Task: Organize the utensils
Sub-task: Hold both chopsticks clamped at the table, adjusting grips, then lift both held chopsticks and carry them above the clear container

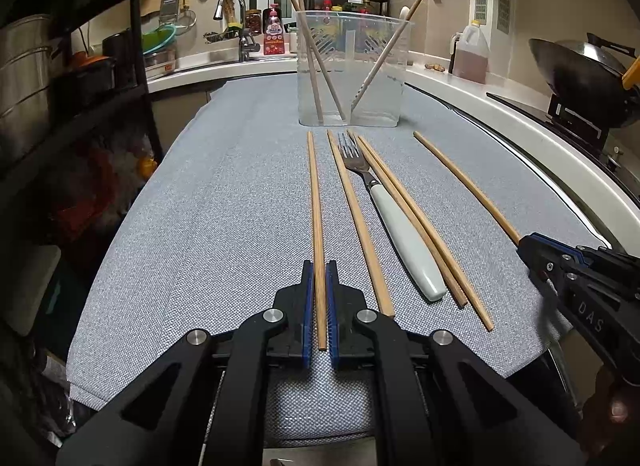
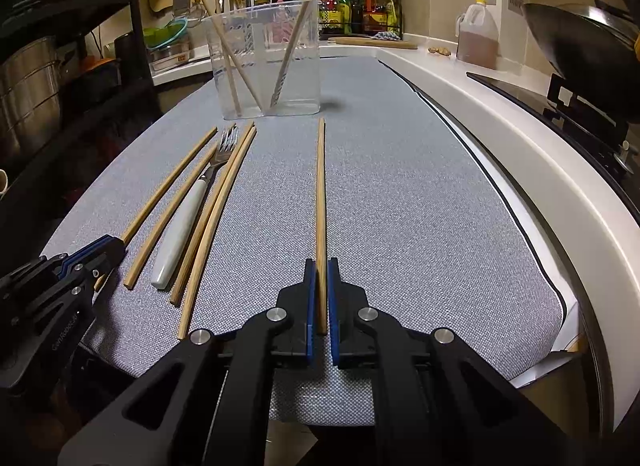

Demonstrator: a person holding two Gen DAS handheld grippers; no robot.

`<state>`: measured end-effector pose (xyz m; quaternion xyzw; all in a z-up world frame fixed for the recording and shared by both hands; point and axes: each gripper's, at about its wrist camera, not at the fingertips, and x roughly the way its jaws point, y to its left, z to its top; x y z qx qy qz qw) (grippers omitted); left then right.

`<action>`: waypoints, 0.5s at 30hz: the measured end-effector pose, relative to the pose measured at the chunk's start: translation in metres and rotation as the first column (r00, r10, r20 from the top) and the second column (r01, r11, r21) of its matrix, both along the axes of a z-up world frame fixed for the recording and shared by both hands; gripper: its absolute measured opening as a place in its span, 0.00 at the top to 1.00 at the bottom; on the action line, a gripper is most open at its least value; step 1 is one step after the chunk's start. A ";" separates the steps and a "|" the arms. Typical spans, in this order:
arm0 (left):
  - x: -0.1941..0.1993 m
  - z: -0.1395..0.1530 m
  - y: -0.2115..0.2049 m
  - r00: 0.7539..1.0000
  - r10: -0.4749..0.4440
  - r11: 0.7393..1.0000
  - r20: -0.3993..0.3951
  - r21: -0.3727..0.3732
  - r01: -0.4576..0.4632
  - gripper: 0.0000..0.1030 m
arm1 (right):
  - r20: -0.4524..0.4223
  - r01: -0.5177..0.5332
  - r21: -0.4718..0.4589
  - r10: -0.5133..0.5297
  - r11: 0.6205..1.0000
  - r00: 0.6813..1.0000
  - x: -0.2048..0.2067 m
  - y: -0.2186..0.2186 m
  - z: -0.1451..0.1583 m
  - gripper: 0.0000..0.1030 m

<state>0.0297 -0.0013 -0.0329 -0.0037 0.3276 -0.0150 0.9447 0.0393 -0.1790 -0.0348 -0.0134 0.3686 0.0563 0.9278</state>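
Mat (image 1: 200,225) = grey cloth over the counter, all loose utensils lie on it. At its far end stands the bin (image 1: 354,105), a clear plastic holder w/ a divider down the middle. Already in it: two chopsticks leaning in the left half, one more stick plus a pale-handled piece (spoon?, can't tell) in the right half. So part of the sorting is done, I'd say under half.

Still flat on the mat, near side of the bin, five chopsticks and one fork:
- fork (image 1: 396,221), white handle, tines toward the bin, lying between sticks.
- pair (image 1: 420,225) just right of the fork, touching each other and the handle.
- mid stick (image 1: 360,221) just left of the fork, free.
- left stick (image 1: 317,225), near end clamped in the left gripper (image 1: 319,302); pads closed on it, far end still on the cloth, not lifted.
- right stick (image 2: 321,193), well apart from the rest, near end clamped in the right gripper (image 2: 320,298); same state, tip resting on the mat.

Both grippers thus clenched on one stick each, pointing at the bin.

Left to do, as I judge: carry these two sticks to the bin, then the mid stick, the pair, and the fork. Which half takes the fork isn't clear from here.
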 end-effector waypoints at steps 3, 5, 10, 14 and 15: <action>0.000 0.001 0.001 1.000 0.000 1.000 -0.006 -0.004 0.000 0.94 | -0.008 0.003 0.000 -0.003 1.000 1.000 0.001 -0.001 0.001 0.95; -0.001 0.002 0.001 1.000 0.001 1.000 -0.009 -0.005 -0.001 0.94 | -0.007 0.009 0.007 -0.009 1.000 1.000 -0.001 -0.002 0.004 0.95; -0.007 0.010 0.001 1.000 -0.006 1.000 0.023 0.003 0.005 0.94 | 0.035 -0.001 0.002 0.001 1.000 0.999 -0.008 0.000 0.018 0.95; -0.015 0.021 0.002 0.998 -0.011 1.000 0.059 0.009 0.010 0.94 | 0.075 0.000 -0.005 0.001 1.000 0.997 -0.014 0.001 0.033 0.95; -0.016 0.024 0.002 0.998 -0.011 1.000 0.068 0.010 0.011 0.94 | 0.083 -0.001 -0.006 0.001 1.000 0.997 -0.015 0.001 0.036 0.95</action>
